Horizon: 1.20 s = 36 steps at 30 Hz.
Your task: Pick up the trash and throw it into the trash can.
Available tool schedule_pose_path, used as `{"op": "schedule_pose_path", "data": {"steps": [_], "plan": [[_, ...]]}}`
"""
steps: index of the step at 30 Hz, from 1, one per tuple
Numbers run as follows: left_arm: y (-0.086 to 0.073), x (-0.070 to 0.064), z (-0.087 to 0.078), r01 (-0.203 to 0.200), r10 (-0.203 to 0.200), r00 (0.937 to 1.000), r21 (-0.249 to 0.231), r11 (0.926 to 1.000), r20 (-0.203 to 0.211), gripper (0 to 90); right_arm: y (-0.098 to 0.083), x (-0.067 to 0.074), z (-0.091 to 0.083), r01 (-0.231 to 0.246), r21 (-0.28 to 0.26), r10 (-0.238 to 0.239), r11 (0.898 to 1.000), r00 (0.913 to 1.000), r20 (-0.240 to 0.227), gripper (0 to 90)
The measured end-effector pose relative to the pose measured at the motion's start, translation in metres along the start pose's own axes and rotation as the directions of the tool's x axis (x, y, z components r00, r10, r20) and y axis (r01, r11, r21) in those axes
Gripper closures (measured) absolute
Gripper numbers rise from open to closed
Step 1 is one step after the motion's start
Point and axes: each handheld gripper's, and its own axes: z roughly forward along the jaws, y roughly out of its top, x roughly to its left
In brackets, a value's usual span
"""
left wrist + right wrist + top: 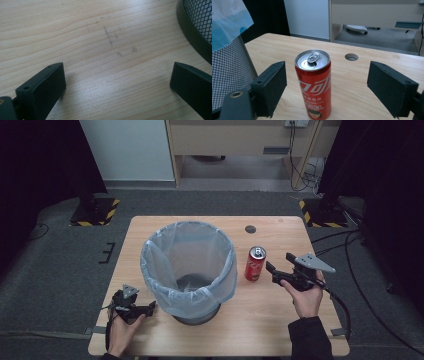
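A slim red soda can point(255, 263) stands upright on the wooden table point(280, 330), just right of a black mesh waste bin point(189, 270) lined with a pale blue bag. My right gripper point(279, 262) is open to the right of the can and points at it. In the right gripper view the can point(313, 85) stands between the two wide-apart jaws of the right gripper point(328, 88), and neither pad touches it. My left gripper point(149, 307) rests at the table's front left, beside the bin's base. In its own view the left gripper point(117, 85) is open over bare wood.
The bin's dark base rim point(192, 35) curves in at the upper right of the left gripper view. Mesh wall point(229, 72) and bag point(227, 20) stand left of the can. A round cable hole point(250, 229) lies behind it. Cables trail on the floor at the right.
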Motion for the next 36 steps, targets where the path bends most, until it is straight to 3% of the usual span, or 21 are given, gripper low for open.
{"op": "schedule_pose_path", "data": {"steps": [20,36], "plan": [[0.000,-0.001,0.000,-0.003,0.003,1.0000,0.000,1.0000,0.003,0.0,-0.021,0.010,0.044,-0.001,0.062,0.003,0.998,0.9998,-0.021,16.5],[0.000,-0.001,0.000,-0.003,0.003,1.0000,0.000,1.0000,0.003,0.0,-0.035,0.009,0.073,-0.006,0.065,0.005,0.998,0.9998,0.020,16.1]]}}
